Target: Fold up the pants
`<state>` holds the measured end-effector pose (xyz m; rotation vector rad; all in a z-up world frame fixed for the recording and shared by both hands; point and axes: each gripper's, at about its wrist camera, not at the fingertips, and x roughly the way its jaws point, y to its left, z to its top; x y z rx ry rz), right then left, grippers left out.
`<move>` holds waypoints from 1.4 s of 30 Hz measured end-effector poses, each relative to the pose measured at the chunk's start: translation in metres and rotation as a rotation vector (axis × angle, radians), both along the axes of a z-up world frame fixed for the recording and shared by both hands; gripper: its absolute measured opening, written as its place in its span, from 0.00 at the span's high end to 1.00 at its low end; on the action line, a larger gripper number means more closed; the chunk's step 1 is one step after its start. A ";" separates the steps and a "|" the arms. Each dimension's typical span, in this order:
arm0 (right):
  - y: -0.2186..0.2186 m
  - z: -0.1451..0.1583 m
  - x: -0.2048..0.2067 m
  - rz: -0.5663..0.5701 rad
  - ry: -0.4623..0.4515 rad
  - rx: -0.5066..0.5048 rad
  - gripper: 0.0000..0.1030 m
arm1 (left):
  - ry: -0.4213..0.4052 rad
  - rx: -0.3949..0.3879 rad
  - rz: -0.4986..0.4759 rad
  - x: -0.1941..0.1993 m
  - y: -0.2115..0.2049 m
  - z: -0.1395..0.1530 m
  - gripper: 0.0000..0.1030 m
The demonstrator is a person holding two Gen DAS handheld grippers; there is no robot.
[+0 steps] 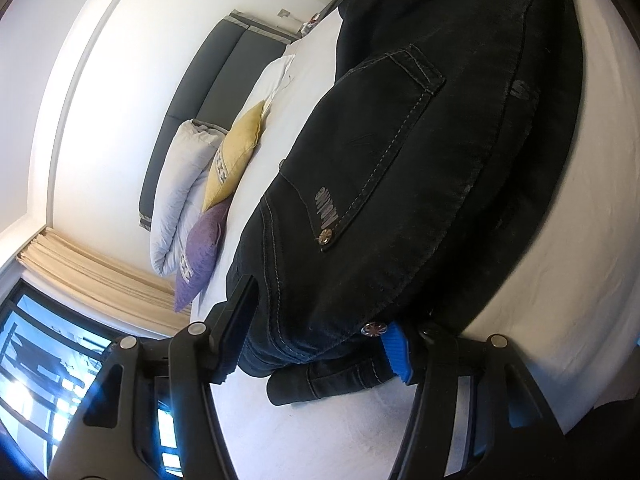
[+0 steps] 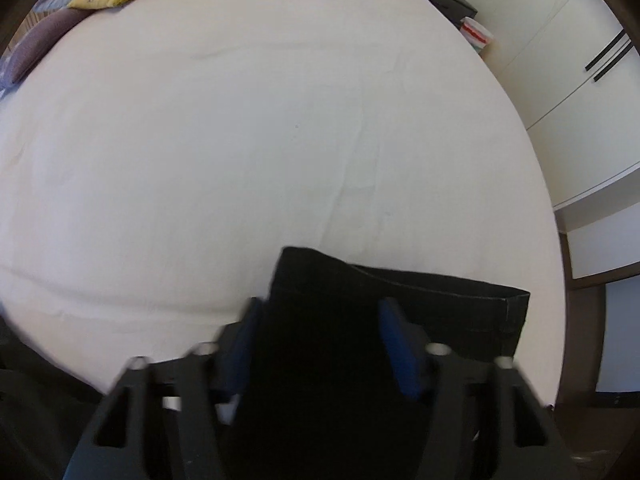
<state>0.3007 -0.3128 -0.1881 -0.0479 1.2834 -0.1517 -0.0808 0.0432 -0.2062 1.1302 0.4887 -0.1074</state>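
Black jeans point(image 1: 420, 168) lie on the white bed point(image 1: 560, 264), back pocket with grey stitching and metal rivets facing up. My left gripper point(image 1: 320, 328) is open, its jaws wide on either side of the waistband end, blue pad point(image 1: 396, 350) against the denim. In the right wrist view the jeans' leg hems point(image 2: 400, 296) lie on the sheet point(image 2: 240, 140). My right gripper point(image 2: 316, 320) is open, jaws standing on both sides of the dark leg cloth.
A yellow pillow point(image 1: 236, 152), a purple pillow point(image 1: 200, 252) and a rolled white duvet point(image 1: 176, 200) lie by the grey headboard point(image 1: 208, 76). A window point(image 1: 48, 364) and white wardrobes point(image 2: 580, 92) flank the bed. A dark nightstand point(image 2: 448, 0) stands beyond.
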 end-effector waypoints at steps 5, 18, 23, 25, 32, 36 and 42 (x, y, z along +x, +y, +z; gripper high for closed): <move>-0.015 0.010 -0.007 0.013 -0.017 0.071 0.94 | 0.042 -0.049 0.010 0.006 0.006 0.006 0.48; -0.153 0.080 -0.198 -0.241 -0.510 0.375 0.95 | 0.163 -0.034 0.017 0.016 -0.006 0.003 0.75; -0.208 0.048 -0.282 -0.443 -0.570 0.475 0.95 | 0.194 -0.010 0.024 0.022 -0.012 0.003 0.80; -0.220 0.039 -0.307 -0.501 -0.584 0.533 0.96 | 0.207 -0.004 0.030 0.023 -0.014 0.004 0.81; -0.227 -0.001 -0.332 -0.613 -0.586 0.664 0.96 | 0.239 -0.021 0.064 0.036 -0.016 0.012 0.84; -0.223 -0.003 -0.344 -0.616 -0.586 0.656 0.96 | 0.241 -0.025 0.073 0.036 -0.019 0.016 0.84; -0.223 0.004 -0.359 -0.615 -0.612 0.637 0.96 | 0.230 -0.012 0.055 0.031 -0.025 0.021 0.84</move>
